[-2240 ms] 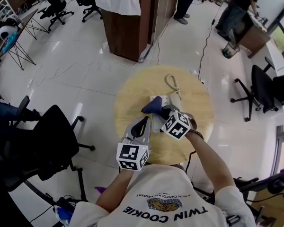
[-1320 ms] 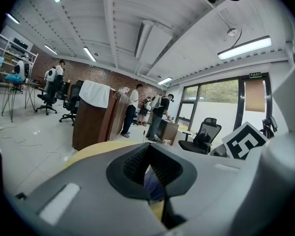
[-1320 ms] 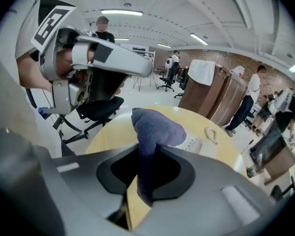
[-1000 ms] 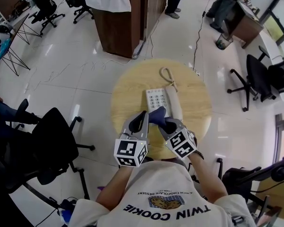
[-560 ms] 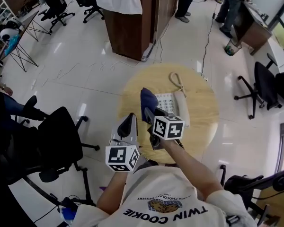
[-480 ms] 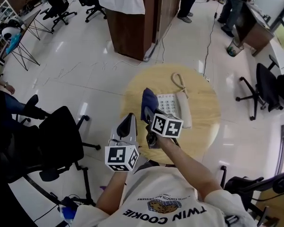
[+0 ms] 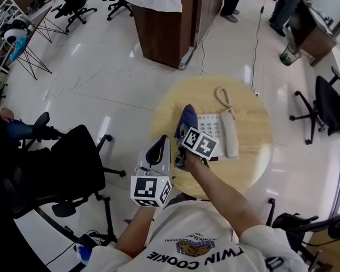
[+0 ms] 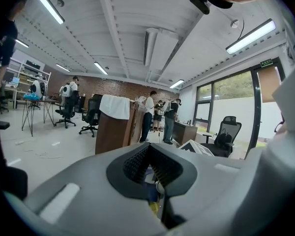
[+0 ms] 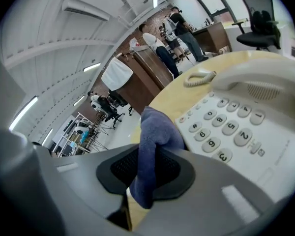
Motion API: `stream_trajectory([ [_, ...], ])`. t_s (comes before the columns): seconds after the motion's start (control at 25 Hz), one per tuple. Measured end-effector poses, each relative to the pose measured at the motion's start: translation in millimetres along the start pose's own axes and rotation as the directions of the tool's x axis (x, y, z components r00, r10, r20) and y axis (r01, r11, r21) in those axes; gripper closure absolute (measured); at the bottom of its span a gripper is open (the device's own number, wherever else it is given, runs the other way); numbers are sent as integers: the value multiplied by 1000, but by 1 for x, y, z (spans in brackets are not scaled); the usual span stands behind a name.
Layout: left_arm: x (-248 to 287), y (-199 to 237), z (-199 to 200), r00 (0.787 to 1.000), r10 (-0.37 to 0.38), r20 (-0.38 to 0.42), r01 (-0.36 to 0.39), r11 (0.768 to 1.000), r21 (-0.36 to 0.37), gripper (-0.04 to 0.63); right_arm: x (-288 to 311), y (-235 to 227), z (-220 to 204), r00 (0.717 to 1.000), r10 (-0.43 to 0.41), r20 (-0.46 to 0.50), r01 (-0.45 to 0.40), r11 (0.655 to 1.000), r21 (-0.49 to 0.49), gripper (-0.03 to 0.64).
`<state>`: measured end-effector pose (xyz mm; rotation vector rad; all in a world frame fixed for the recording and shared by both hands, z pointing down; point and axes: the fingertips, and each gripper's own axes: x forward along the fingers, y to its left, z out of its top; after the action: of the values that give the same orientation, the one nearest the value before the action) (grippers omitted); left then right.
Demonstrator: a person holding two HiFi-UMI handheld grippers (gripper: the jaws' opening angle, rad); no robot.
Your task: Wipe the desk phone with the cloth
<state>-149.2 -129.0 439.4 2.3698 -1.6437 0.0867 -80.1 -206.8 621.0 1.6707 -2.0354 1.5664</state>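
Jaws pressed together with nothing between them on the left gripper [image 7: 157, 149], which hangs off the near-left edge of the round bench [image 7: 255, 166], well apart from the desk phone [image 7: 211, 132]. Next to the right, jaws clamped on the blue cloth [image 7: 187, 118]: a fold pinched in the right gripper [image 7: 183, 134], with the loose end standing up past the tips. Sits right at the left edge of the keypad; whether cloth and phone touch, hard to tell. Further right, the handset [image 7: 230, 134] in its cradle, and beyond it the coiled cord [image 7: 224, 97] on the far part of the bench. Looks like the start of a pass over the keys. To do it well: tip the right gripper down so the loose end lies flat on the buttons rather than brushing them with an edge. Then draw it across toward the handset in one even stroke. Press lightly, since the phone probably slides on the smooth wood. Better, perhaps, to bring the idle left gripper in against the near-left corner as a stop. Hold the pinch firm, or the cloth may drag out. Lift before the cord to avoid snagging it.
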Motion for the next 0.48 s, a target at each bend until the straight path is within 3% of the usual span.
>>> stream_trajectory([
  [0.48,7,-9,1,1000,-24,-2,24,1000,2,604,-20,-4,-22,1000,-2,-23,4,997,82,552],
])
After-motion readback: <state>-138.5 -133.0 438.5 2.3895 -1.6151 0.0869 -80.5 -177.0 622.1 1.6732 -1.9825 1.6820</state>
